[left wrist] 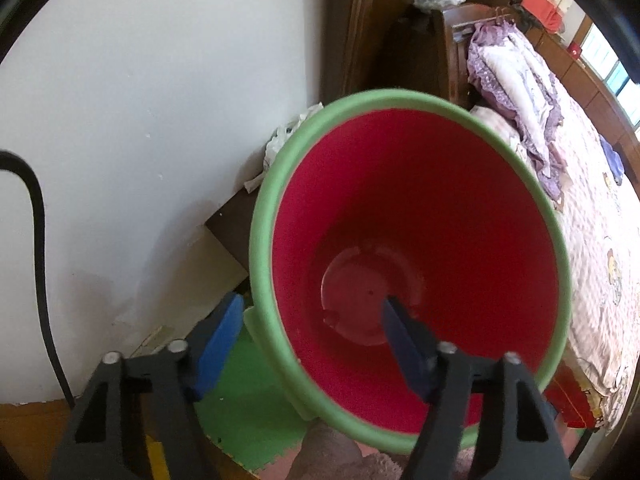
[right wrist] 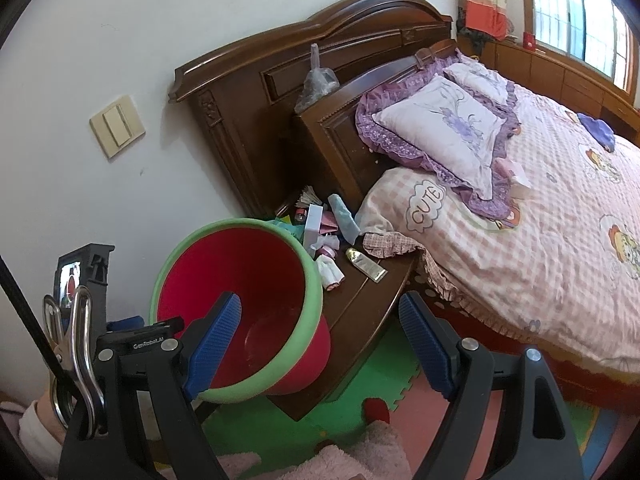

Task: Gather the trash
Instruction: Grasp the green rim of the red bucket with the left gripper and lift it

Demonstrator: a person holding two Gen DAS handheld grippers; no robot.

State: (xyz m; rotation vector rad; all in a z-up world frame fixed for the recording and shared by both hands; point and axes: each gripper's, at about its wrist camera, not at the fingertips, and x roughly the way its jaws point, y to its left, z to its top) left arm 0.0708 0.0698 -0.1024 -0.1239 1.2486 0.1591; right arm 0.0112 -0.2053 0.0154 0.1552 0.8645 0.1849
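A red bin with a green rim [left wrist: 400,100] fills the left wrist view, and nothing lies inside it. My left gripper [left wrist: 312,304] straddles the near rim with one blue finger [left wrist: 222,340] outside and the other inside, away from the wall. In the right wrist view the bin [right wrist: 312,304] stands against a dark nightstand [right wrist: 360,320]. Trash lies on the nightstand: a gold tube [right wrist: 366,266], a white box [right wrist: 313,220] and crumpled wrappers [right wrist: 330,274]. My right gripper [right wrist: 320,304] hangs open in front of the bin, holding nothing.
A bed with a pink checked cover [right wrist: 540,240] and purple pillows [right wrist: 440,128] lies to the right, under a wooden headboard [right wrist: 320,40]. Green and pink foam mats [right wrist: 384,360] cover the floor. A white wall [left wrist: 140,120] stands to the left, with a black cable [left wrist: 40,260] in front.
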